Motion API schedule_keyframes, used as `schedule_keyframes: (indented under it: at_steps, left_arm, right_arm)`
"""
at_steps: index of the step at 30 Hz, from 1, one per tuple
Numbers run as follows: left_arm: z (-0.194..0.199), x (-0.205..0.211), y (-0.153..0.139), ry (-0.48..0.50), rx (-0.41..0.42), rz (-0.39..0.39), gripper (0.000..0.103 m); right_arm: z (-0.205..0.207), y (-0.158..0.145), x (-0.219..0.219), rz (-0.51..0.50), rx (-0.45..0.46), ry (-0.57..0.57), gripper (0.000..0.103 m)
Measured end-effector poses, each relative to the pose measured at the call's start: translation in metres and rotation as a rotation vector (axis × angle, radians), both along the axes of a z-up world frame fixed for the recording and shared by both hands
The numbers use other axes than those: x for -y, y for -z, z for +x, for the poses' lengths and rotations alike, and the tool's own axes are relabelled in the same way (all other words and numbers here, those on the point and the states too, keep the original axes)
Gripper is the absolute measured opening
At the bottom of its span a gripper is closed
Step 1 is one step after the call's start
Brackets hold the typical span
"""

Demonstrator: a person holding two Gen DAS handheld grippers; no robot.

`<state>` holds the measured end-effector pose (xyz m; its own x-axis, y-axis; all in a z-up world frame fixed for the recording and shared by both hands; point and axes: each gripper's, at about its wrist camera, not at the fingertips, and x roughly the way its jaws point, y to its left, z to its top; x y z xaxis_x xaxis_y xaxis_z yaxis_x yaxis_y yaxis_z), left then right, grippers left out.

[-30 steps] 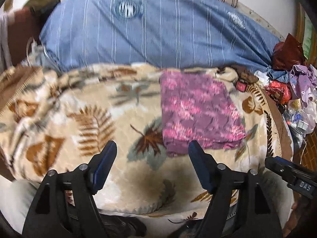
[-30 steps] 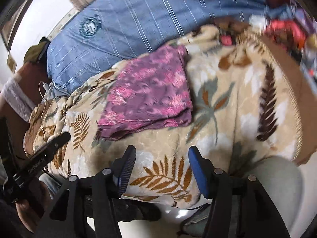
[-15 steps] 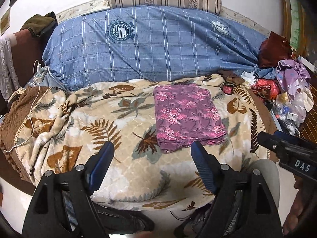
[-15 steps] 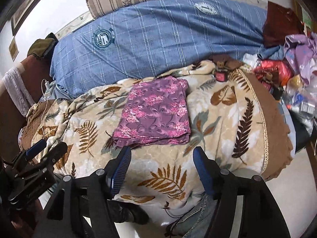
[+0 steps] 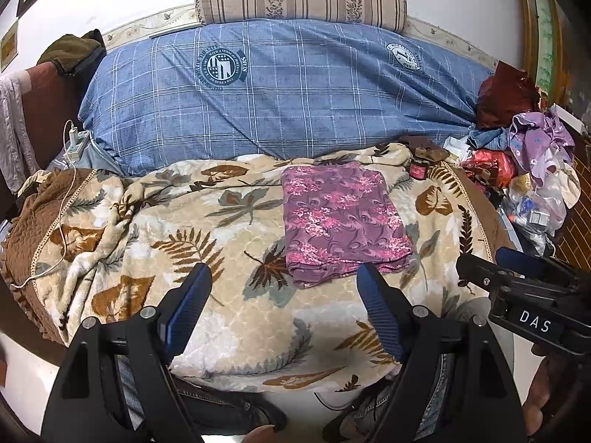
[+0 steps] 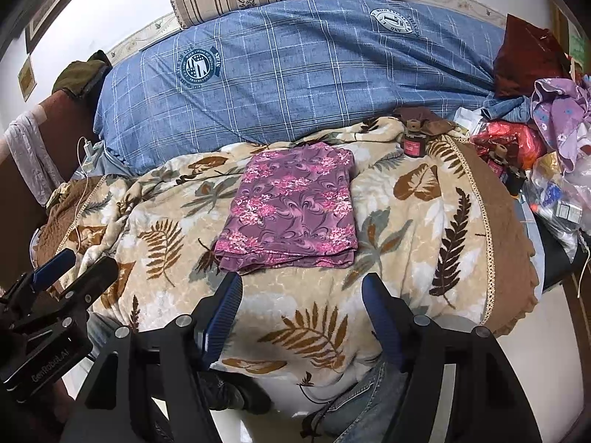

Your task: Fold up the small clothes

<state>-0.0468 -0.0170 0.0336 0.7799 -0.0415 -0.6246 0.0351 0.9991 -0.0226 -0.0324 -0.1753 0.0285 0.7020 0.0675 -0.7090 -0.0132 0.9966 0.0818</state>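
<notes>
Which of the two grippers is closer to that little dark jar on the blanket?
Right, by the look of it. The jar sits at the blanket's far right; the right gripper is on that side, the left gripper farther left. Both are well short.

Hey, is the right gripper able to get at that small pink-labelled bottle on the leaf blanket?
Probably yes: the bottle stands uncovered beyond the folded purple cloth, and the right gripper is open and empty.
</notes>
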Motion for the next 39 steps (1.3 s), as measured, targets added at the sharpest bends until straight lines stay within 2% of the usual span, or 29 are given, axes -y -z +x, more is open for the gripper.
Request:
schedule_keyframes:
  at_steps: [39]
  left_arm:
    - [-0.0002, -0.0059, 0.0027, 0.026, -0.017, -0.008, 0.081]
  right_arm:
    - [-0.0019, -0.0002, -0.0026, -0.005, -0.001, 0.005, 0.071]
